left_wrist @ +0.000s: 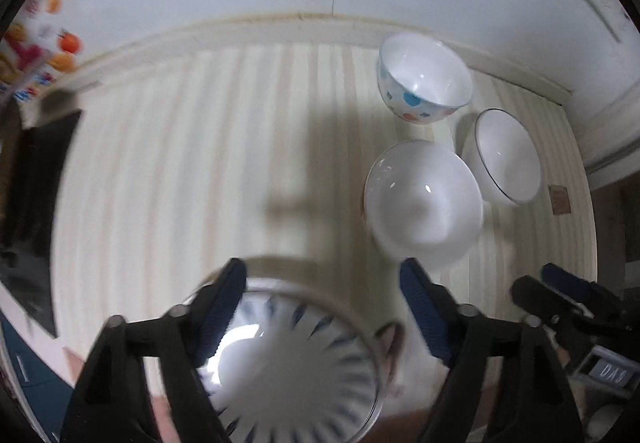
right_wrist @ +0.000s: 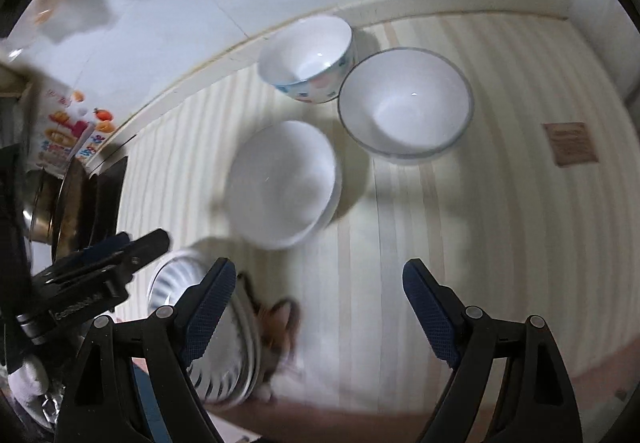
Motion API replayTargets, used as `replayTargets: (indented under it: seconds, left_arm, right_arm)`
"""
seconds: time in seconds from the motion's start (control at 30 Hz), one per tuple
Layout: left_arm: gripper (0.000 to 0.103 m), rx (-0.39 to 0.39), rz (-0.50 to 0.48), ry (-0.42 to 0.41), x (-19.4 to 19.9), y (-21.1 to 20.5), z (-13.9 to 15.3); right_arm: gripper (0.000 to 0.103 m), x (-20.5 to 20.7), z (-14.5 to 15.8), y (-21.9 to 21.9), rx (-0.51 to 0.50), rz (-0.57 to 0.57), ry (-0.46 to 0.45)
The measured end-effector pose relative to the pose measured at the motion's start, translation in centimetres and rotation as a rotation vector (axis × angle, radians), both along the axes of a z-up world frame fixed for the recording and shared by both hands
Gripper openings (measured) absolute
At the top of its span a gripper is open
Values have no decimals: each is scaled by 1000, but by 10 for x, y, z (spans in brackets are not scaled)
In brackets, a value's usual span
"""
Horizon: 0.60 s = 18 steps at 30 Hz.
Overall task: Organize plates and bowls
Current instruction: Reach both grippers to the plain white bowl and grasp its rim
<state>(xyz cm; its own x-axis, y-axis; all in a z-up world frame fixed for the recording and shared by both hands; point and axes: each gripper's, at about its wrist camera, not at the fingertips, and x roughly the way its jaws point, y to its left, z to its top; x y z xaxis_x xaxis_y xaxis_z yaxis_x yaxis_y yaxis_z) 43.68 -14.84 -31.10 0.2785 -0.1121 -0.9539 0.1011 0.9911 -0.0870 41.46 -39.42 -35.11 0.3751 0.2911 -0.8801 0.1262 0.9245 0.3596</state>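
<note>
Three bowls stand on the striped mat: a spotted bowl (left_wrist: 424,83) (right_wrist: 308,57) at the back, a dark-rimmed white bowl (left_wrist: 506,157) (right_wrist: 406,103), and a plain white bowl (left_wrist: 424,203) (right_wrist: 284,183) nearer. My left gripper (left_wrist: 322,307) is open, its jaws wide over a blue-striped bowl (left_wrist: 296,367) close below; it also shows in the right wrist view (right_wrist: 188,283), stacked on plates. My right gripper (right_wrist: 316,307) is open and empty above the mat; its fingers (left_wrist: 560,291) show at the left view's right edge.
The striped mat (left_wrist: 200,163) (right_wrist: 500,223) lies on a white counter against a white wall. A colourful printed box (right_wrist: 64,131) and a metal pan (right_wrist: 52,211) stand at the left. A brown label (right_wrist: 570,143) sits on the mat's right.
</note>
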Motion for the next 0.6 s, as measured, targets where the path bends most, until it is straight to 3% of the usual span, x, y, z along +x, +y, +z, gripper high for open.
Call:
replayTargets:
  seconds: [0.27,0.33,0.4,0.5,0.6]
  left_arm:
    - [44,-42,-21,102,49,-25,-46]
    - [33,-57,-26,119,56,-27,-52]
    - [28,-71,-43,128,60,-31,-58]
    - [24,-80,-65,138,61,-36,-61]
    - [24,-57,-84,130,57,-40,-57]
  right_arm:
    - [62,65,-52,-4,33,16,76]
    - [50,75,-60,-1,35,23,92]
    - [27,82,-69,2,49,24,111]
    - [18,89,-78,8,31,28,122]
    - [17,86,-77,10,26,25,127]
